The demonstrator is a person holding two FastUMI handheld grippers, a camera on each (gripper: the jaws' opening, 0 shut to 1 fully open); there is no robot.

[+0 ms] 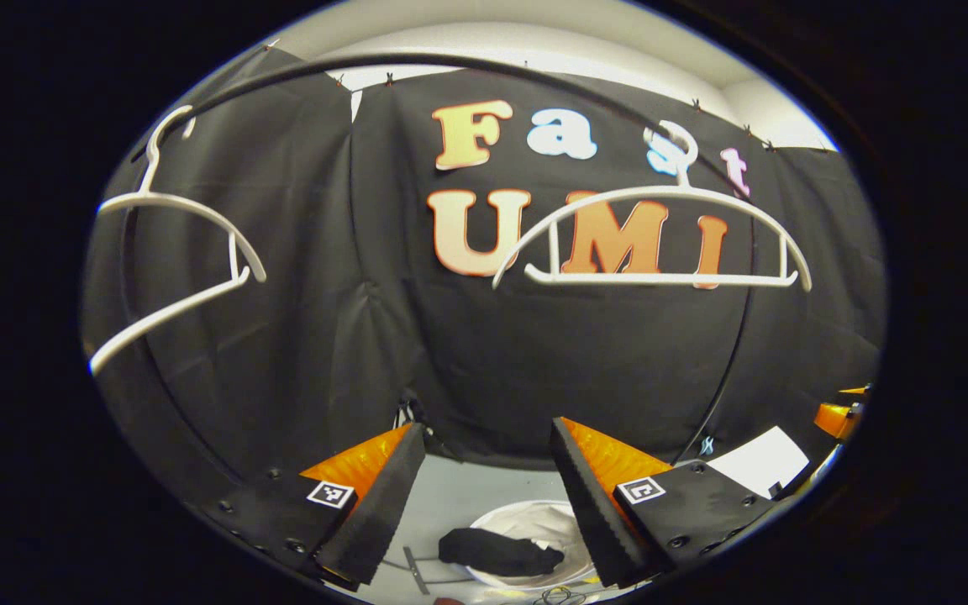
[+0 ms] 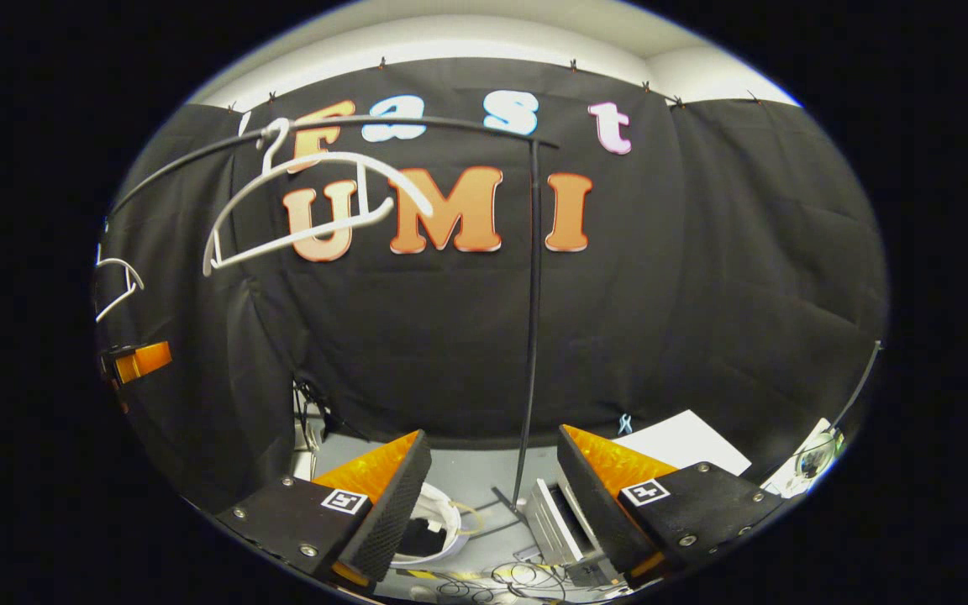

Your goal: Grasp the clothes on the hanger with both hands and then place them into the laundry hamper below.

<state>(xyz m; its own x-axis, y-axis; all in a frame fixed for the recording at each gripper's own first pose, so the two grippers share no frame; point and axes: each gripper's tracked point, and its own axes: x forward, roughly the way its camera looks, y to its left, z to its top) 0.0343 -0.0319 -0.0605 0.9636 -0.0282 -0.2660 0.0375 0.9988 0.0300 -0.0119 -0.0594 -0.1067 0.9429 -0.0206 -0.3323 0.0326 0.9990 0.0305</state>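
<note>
Jaws apart, both grippers; dark clothes point(image 1: 499, 550) in hamper point(image 1: 526, 517).

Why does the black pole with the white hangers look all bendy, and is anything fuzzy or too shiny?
In the left gripper view, the fisheye lens bows the rail and the edge hanger, while the middle hanger stays sharp. In the right gripper view, the rail curves too; the orange finger catches some shine, and the hamper below looks small but clear.
</note>
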